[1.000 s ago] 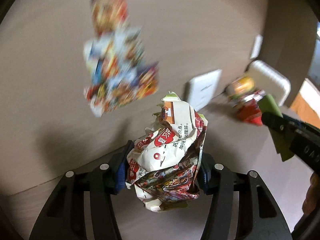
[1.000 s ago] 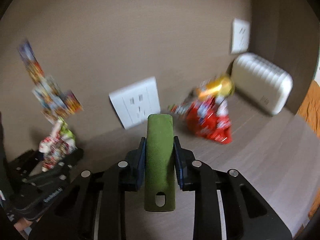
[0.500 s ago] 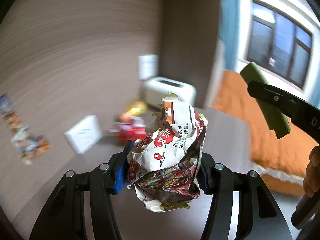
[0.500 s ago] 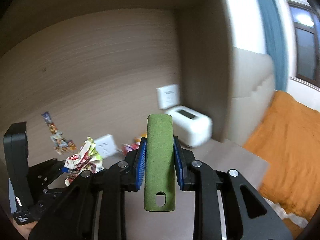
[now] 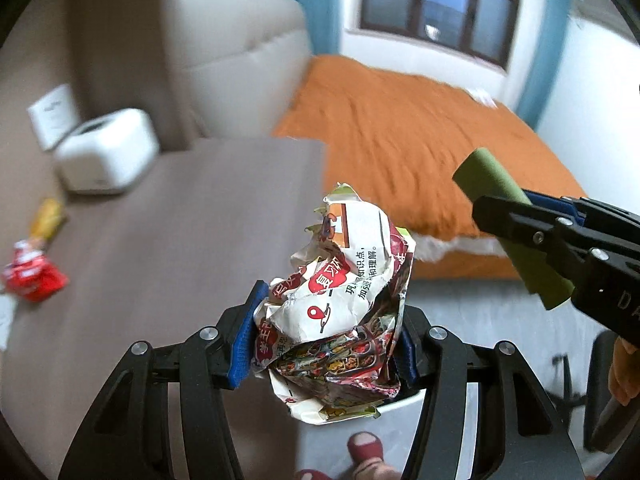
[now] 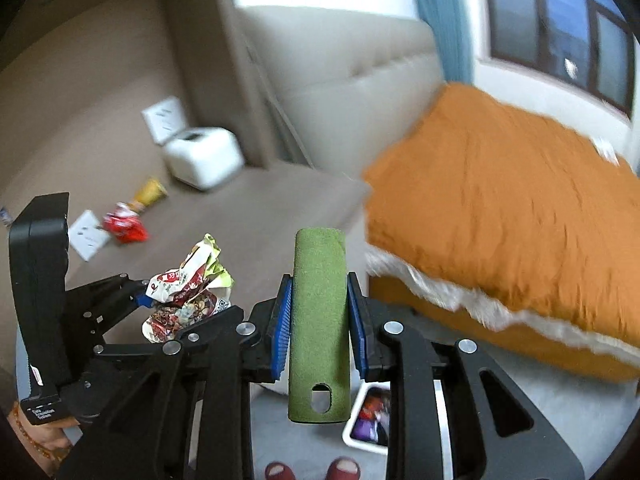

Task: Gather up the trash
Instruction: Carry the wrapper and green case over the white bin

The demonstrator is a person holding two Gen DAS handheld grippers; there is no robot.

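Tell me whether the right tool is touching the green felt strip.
Touching. The right wrist view shows the right tool shut on the green felt strip, both blue pads pressed flat against its sides.

Daylight from the window brightens the right of both fisheye views and leaves the wooden alcove at left dim, with motion blur smearing the orange bed and worktop, black vignetting at the bowed edges, and each near tool sharp.
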